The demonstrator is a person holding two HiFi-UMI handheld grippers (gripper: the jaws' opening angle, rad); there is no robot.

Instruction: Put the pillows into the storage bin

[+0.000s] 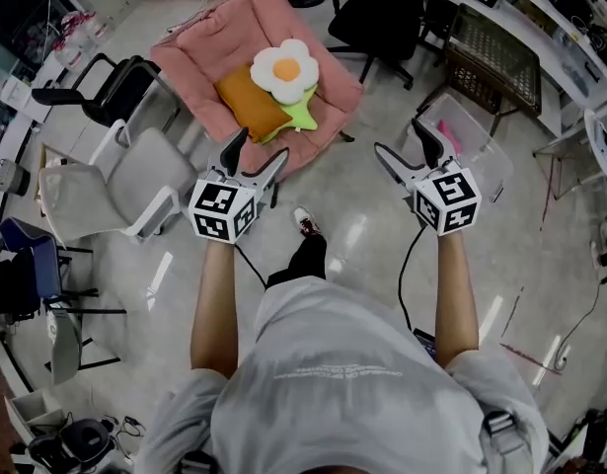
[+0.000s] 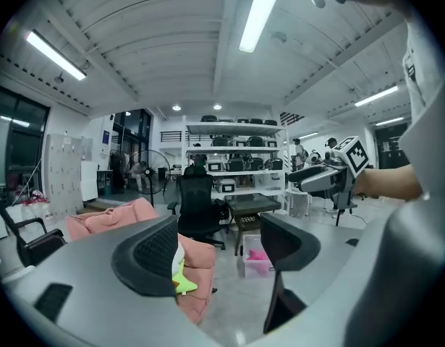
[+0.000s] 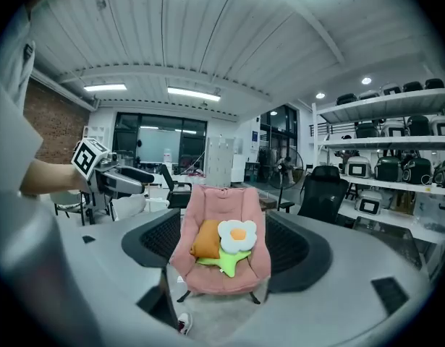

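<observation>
Three pillows lie on a pink lounge chair [image 1: 199, 52]: a white flower pillow [image 1: 286, 69] with a yellow centre, an orange one [image 1: 249, 102] and a green star one [image 1: 299, 117]. The clear storage bin [image 1: 478, 151] stands on the floor to the chair's right, with something pink inside. My left gripper [image 1: 261, 148] hovers open and empty near the chair's front edge. My right gripper [image 1: 402, 138] is open and empty, in the air just left of the bin. In the right gripper view the flower pillow [image 3: 237, 235] and orange pillow [image 3: 205, 241] show between the wide jaws, far off.
A white office chair [image 1: 115, 181] stands to the left, with black chairs [image 1: 96, 87] behind it. Behind the bin are a black office chair [image 1: 382, 13] and a dark side table [image 1: 495, 52]. Desks line the right wall. The person's shoe [image 1: 305, 223] is on the floor.
</observation>
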